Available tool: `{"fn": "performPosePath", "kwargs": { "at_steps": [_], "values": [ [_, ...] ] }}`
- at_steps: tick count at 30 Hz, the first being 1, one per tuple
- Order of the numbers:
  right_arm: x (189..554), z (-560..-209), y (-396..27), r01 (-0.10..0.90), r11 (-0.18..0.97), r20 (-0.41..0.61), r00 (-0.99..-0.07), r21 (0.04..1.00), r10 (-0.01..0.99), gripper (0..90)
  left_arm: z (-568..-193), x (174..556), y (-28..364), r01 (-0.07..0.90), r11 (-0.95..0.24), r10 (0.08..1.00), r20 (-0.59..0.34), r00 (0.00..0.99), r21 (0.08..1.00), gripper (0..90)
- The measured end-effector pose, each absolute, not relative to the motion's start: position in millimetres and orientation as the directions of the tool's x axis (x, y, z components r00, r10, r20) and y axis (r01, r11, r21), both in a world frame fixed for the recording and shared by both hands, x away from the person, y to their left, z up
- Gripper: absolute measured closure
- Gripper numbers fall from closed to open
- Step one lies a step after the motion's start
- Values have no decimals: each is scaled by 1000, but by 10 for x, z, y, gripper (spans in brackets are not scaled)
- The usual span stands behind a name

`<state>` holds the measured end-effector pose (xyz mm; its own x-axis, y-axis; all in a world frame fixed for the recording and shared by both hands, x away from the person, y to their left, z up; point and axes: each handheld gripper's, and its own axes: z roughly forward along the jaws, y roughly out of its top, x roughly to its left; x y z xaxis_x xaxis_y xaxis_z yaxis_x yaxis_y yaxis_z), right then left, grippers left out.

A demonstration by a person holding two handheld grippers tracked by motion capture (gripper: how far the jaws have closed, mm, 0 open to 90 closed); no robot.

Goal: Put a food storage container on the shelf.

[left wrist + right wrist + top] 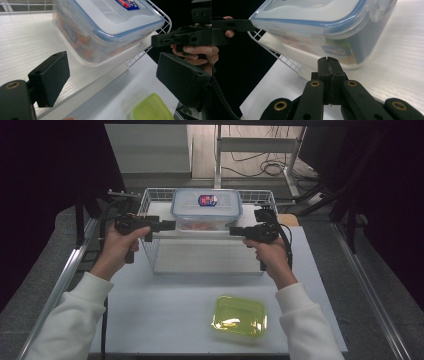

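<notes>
I hold both grippers level at the front of the wire basket [150, 200], one at each front corner of the clear container [206, 210]. The container, with a blue-rimmed lid and a red and blue label, rests on the white board [30, 47] that lines the basket, toward its front edge, with orange contents visible through the wall.

The left gripper [170, 225] stands with its jaws wide apart; in the left gripper view the two black pads [51, 77] frame the container's corner without touching it. The right gripper [234, 231] has its jaws pressed together with nothing between them; in the right gripper view their tips sit just beside the container's lower wall, and I cannot tell whether they touch it.

A yellow-green lid [239, 315] lies on the table [165, 305] near my right sleeve.
</notes>
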<state>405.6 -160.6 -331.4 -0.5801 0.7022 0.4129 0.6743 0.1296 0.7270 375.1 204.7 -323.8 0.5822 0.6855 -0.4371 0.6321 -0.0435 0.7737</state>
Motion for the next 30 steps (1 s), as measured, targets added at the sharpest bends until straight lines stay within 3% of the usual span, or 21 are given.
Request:
{"fn": "performPosePath", "kwargs": {
  "at_steps": [10, 17, 30],
  "values": [
    [3698, -3421, -1929, 672, 160, 404, -599, 723, 691, 889, -3420, 3401, 2079, 626, -64, 665, -435, 607, 777, 127],
    [3489, -3713, -2207, 695, 173, 403, -581, 698, 707, 889, -3698, 3143, 2080, 650, -77, 646, -458, 611, 756, 142],
    [3196, -4259, -2477, 711, 209, 360, -559, 671, 747, 888, -4376, 2785, 1900, 640, -202, 651, -386, 653, 741, 162]
  ]
}}
